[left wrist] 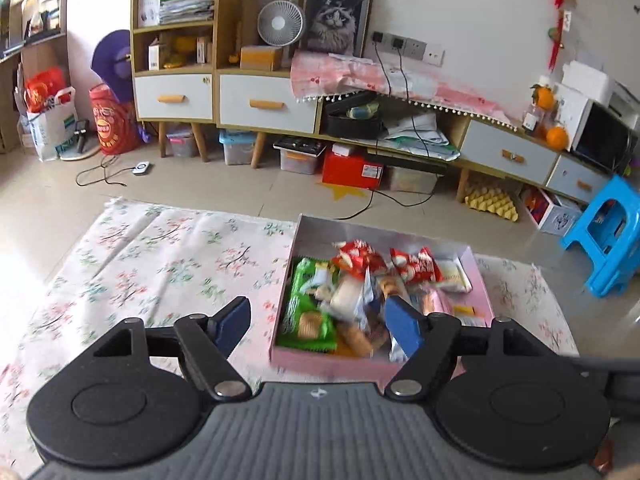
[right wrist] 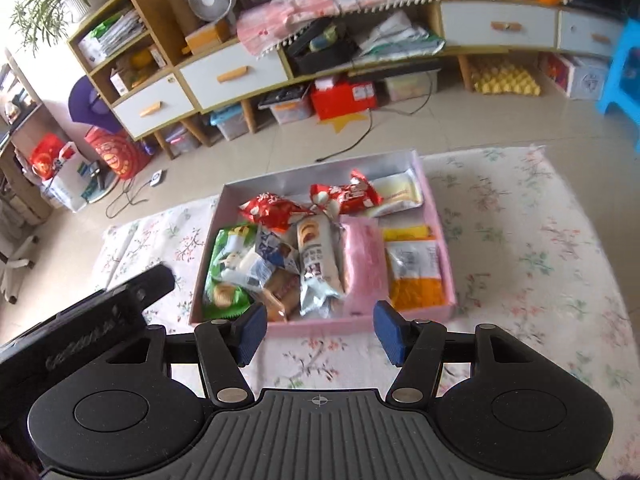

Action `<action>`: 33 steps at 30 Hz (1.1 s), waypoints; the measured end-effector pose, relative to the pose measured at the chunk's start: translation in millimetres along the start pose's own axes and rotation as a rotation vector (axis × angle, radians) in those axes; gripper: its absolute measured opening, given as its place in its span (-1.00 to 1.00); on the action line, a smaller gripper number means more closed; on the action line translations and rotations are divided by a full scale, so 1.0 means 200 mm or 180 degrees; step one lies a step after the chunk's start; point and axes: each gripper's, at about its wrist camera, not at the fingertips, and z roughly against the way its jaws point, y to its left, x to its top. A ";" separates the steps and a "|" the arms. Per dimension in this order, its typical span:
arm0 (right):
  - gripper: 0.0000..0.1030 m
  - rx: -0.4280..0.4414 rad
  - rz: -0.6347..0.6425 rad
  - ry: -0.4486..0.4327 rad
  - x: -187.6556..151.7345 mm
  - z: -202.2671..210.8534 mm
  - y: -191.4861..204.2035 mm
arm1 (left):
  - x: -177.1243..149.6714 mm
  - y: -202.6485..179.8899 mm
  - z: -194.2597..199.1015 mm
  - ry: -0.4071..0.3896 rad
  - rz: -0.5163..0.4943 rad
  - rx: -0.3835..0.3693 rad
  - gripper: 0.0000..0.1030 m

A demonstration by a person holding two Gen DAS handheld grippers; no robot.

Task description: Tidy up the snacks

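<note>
A pink box with a silver inside sits on the floral cloth and holds several snack packets: a green biscuit pack, red packets, a white one. My left gripper is open and empty above the box's near left corner. In the right wrist view the box shows the green pack, red packets, a pink packet and an orange packet. My right gripper is open and empty over the box's near wall. The left gripper's body shows at left.
The floral cloth covers the table around the box. Beyond the table are a tiled floor, a long cabinet with drawers, storage bins, a red box, cables and a blue stool at right.
</note>
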 end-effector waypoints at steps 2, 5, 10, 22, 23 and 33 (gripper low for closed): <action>0.15 0.0105 -0.0117 0.0006 -0.06 0.08 -0.01 | -0.05 -0.01 0.06 0.0008 -0.0025 -0.0011 0.39; 0.15 0.0154 -0.0067 -0.0128 -0.16 0.23 0.00 | -0.13 -0.05 0.15 -0.0021 -0.0184 -0.0017 0.39; 0.16 0.0131 0.0138 -0.0323 -0.38 0.41 0.01 | -0.25 -0.08 0.30 -0.0238 -0.0345 -0.0085 0.49; 0.28 -0.0197 0.0630 -0.0514 -0.56 0.43 0.08 | -0.33 -0.09 0.24 -0.0179 -0.0424 0.0036 0.49; 0.28 -0.0177 0.0624 -0.0499 -0.56 0.41 0.07 | -0.32 -0.09 0.23 -0.0157 -0.0403 0.0025 0.49; 0.57 -0.0106 0.0533 -0.0399 -0.55 0.36 0.01 | -0.38 -0.06 0.22 -0.0065 -0.0361 0.0036 0.64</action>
